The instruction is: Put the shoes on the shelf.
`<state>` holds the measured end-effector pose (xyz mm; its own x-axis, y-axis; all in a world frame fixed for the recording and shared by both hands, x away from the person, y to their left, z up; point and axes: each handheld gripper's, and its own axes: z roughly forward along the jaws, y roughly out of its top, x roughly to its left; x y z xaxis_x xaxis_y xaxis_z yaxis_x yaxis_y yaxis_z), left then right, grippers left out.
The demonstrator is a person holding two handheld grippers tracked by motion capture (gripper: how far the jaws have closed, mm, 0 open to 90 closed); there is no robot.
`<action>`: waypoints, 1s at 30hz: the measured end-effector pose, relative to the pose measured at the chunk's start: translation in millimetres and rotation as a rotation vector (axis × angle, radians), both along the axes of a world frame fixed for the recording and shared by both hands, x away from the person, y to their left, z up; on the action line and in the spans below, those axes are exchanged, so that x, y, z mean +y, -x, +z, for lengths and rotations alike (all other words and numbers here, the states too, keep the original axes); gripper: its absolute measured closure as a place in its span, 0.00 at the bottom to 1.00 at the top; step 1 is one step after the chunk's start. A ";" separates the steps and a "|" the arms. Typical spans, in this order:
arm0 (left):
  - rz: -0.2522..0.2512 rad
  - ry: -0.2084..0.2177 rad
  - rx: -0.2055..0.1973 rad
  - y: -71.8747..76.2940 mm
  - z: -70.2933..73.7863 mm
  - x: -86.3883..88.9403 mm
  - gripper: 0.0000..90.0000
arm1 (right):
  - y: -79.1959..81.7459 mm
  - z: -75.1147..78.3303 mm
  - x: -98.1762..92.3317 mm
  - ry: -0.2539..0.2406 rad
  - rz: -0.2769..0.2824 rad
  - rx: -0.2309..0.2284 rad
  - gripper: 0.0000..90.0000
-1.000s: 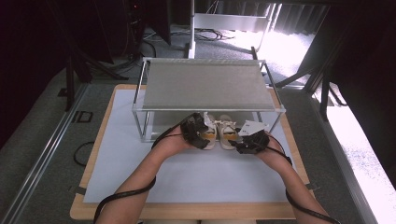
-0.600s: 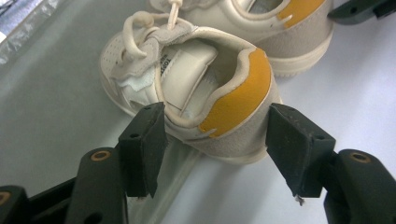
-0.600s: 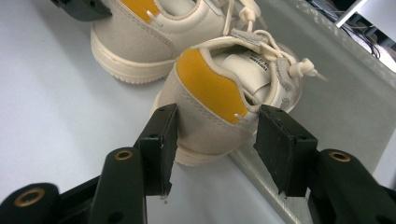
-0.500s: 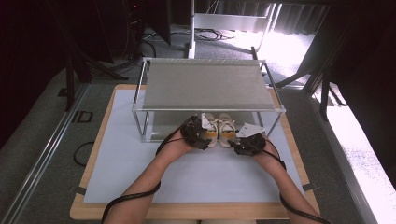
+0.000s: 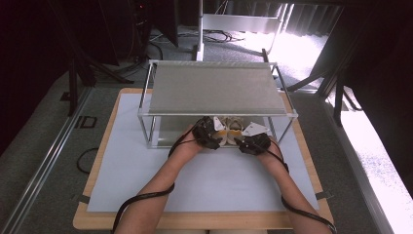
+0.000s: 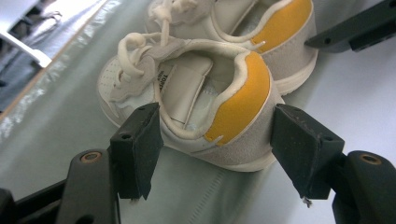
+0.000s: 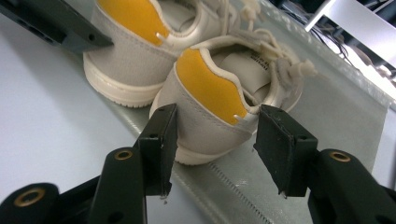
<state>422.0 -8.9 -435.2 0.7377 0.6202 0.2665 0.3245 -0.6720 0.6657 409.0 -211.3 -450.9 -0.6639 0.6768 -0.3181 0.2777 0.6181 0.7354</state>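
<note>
In the high view the rack's shelf (image 5: 214, 90) hides the toes of both sneakers (image 5: 228, 130). The far sneaker (image 6: 243, 28) is cropped by the left gripper view's top edge (likewise the right's), its tongue label too blurred to read.

A wooden worktop (image 5: 97, 214) carries a white sheet (image 5: 214, 180) that covers most of it. On the sheet stands a metal-framed shelf (image 5: 214, 90) with a grey top. Two cream shoes with yellow heels (image 6: 219, 107) sit side by side on the shelf's lower level, heels at its front edge.
</note>
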 end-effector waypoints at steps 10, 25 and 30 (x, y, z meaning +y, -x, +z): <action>-0.007 -0.039 -0.006 -2.7 -6.5 0.3 0.28 | -3.6 -1.4 -0.3 -0.034 -0.025 -0.008 0.37; -0.046 0.034 -0.031 32.7 7.0 15.4 0.13 | 26.3 4.1 -5.5 -0.130 0.024 -0.013 0.14; -0.035 0.053 -0.025 43.4 3.9 28.1 0.09 | 37.7 1.2 -15.6 -0.151 0.015 -0.021 0.14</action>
